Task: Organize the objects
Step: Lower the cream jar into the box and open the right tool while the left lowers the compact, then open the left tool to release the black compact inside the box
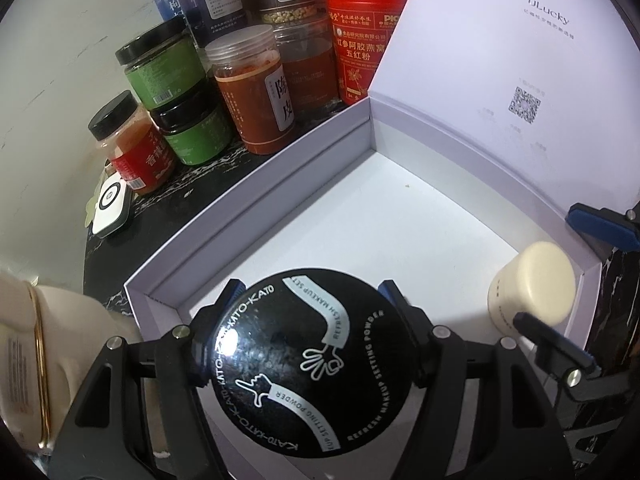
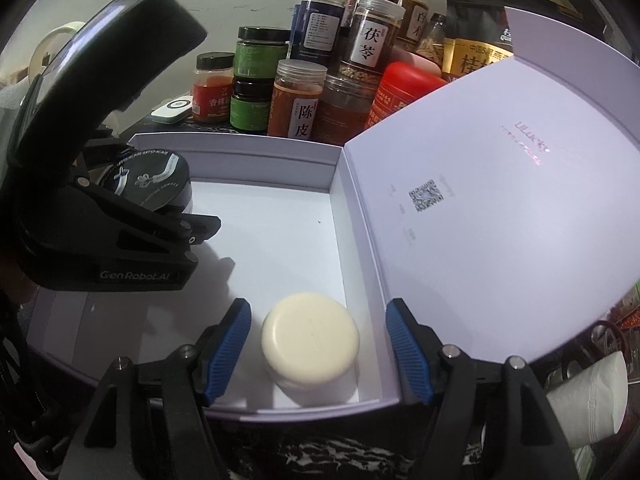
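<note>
**A:** Inside the white box (image 2: 280, 240), near corner on the right: cream-lidded jar (image 2: 310, 338), standing upright on the box floor, close to the front wall and the side wall under the hinge.

**B:** And the right gripper (image 2: 318, 354)?

**A:** Spread, straddling the jar. Blue pads (image 2: 230, 344) clear of it on both sides, a visible gap each way. Looks like a jar just set down, not one being pinched.

**B:** Over on the left side?

**A:** Black round setting-powder compact (image 1: 300, 364), white lettering round its lid, pinched across its width by the left gripper (image 1: 308, 340). Pads hard against the rim on both sides. Held above the box's left end, lid facing up.

**B:** Touching the floor of the box?

**A:** Cannot tell from either view. Probably kept level for a flat landing, well apart from the cream jar.

**B:** Lid of the box?

**A:** Box lid (image 1: 500, 80) propped open and leaning back on the right, printed code showing on the inside. Keeps the whole interior open from above.

**B:** Behind the box?

**A:** Crowd of jars on the dark marbled worktop (image 1: 168, 216): two stacked green jars (image 1: 172, 92), an orange-filled clear jar (image 1: 256, 96), a red tin (image 1: 360, 36), a small red-labelled jar (image 1: 132, 148). Also a small white device (image 1: 112, 204) near the wall. All outside the box, none being handled.

**B:** Risk?

**A:** Tight quarters between the two grippers over one box; clipping the cream jar on withdrawal seems the likeliest slip.
</note>
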`<state>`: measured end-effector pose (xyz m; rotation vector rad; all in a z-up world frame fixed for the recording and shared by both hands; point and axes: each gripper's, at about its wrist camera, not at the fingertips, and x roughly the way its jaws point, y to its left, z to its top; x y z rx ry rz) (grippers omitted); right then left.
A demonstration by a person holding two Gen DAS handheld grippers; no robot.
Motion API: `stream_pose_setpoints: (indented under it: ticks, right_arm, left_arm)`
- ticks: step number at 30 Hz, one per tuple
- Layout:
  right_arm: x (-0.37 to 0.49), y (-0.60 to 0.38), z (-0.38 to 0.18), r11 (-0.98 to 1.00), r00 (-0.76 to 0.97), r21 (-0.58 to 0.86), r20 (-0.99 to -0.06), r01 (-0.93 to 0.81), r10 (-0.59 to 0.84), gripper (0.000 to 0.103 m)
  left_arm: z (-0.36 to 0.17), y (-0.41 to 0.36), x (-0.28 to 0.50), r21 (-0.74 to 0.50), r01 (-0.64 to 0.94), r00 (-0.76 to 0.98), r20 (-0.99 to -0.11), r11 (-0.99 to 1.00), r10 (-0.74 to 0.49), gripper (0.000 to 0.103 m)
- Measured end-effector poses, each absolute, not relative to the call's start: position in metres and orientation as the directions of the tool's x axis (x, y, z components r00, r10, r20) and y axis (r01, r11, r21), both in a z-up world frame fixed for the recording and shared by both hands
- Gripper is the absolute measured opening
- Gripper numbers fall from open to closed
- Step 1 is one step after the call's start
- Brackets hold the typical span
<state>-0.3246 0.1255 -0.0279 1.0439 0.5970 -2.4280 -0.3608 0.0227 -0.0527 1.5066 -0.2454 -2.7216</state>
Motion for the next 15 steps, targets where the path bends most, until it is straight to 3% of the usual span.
stream_pose_setpoints:
  ticks: [4,7,15]
  right_arm:
    - [-0.319,0.129,-0.026,-0.818,-0.631,-0.224,-0.748,0.53,-0.204,0.071]
    - [-0.315,0.132,-0.024,-0.821,-0.637,-0.227,-0.744,0.524,-0.201,0.072]
    - [-0.306,0.142,-0.015,-0.831,-0.649,-0.227,-0.735,0.508,-0.196,0.072]
  left_arm:
    - [-0.053,0.025,-0.357,0.169,-0.049,-0.539,-0.834,-0.984,-0.116,0.068]
    - [-0.049,0.028,-0.355,0.2,-0.044,-0.554,-0.82,-0.979,-0.143,0.078]
    - [-0.044,0.031,-0.349,0.201,-0.04,-0.562,-0.814,-0.979,-0.145,0.079]
